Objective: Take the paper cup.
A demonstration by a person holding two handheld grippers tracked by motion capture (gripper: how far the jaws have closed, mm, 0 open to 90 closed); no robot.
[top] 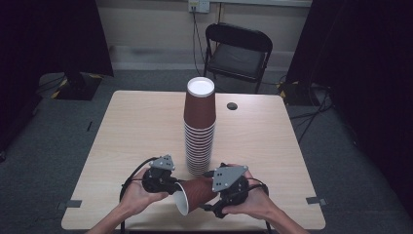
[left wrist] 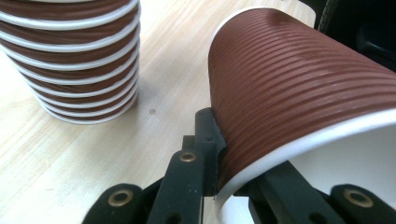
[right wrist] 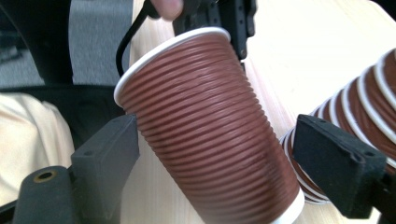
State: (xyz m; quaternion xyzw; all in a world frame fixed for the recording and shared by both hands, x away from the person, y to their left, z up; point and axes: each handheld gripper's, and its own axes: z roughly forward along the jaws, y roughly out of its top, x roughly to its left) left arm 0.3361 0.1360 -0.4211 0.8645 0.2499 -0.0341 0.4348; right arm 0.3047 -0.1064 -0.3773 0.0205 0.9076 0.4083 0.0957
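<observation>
A brown ribbed paper cup lies on its side just above the table's front edge, white rim toward the left. My left gripper is shut on its rim, one jaw outside the wall and the other inside the mouth. In the left gripper view the cup reaches away to the right. My right gripper stands open around the cup's narrow end; the left jaw is against the side and the right jaw stands off it. A tall stack of upside-down cups is just behind.
The wooden table has a small dark hole at the back right. Beyond it stands a black folding chair, with dark curtains on both sides. The stack is close to my right jaw.
</observation>
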